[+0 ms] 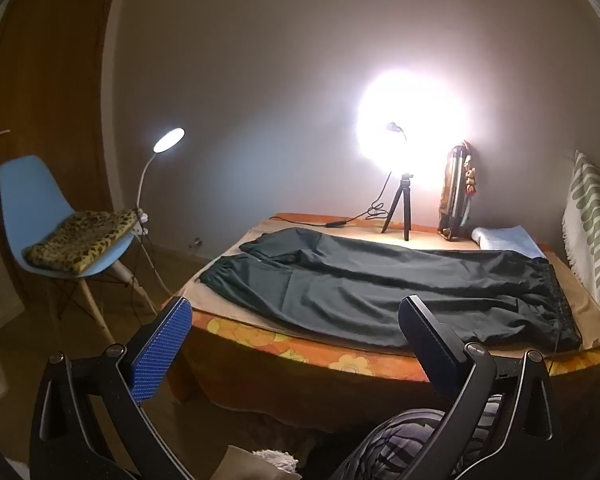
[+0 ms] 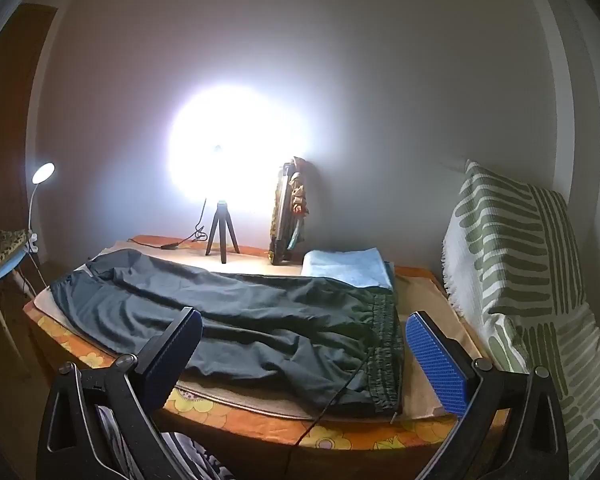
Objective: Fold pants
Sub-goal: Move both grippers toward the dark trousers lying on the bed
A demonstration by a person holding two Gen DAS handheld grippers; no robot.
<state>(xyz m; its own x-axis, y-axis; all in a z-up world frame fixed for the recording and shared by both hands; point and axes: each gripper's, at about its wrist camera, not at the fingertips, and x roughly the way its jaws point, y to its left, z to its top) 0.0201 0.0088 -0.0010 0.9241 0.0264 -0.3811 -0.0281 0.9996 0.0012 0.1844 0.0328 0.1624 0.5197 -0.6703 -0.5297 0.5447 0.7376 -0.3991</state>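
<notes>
Dark green pants [image 1: 380, 284] [image 2: 240, 320] lie spread flat on a beige cloth over a table with an orange flowered cover [image 1: 340, 360] [image 2: 340, 436]. Their legs point far left and the elastic waistband [image 2: 386, 344] is at the right. A dark drawstring hangs from the waistband over the table's front edge. My left gripper [image 1: 294, 316] hovers open before the table's near edge, short of the pants. My right gripper [image 2: 304, 332] is open too, held above the near edge by the waistband end, with nothing between its blue pads.
A bright lamp on a small tripod [image 1: 398, 208] [image 2: 222, 236] stands at the table's back, beside a leaning bag [image 1: 456, 192] and a folded light blue towel [image 2: 346, 266]. A blue chair with a leopard cushion [image 1: 80, 240] is left. A green-striped cushion [image 2: 520, 280] is right.
</notes>
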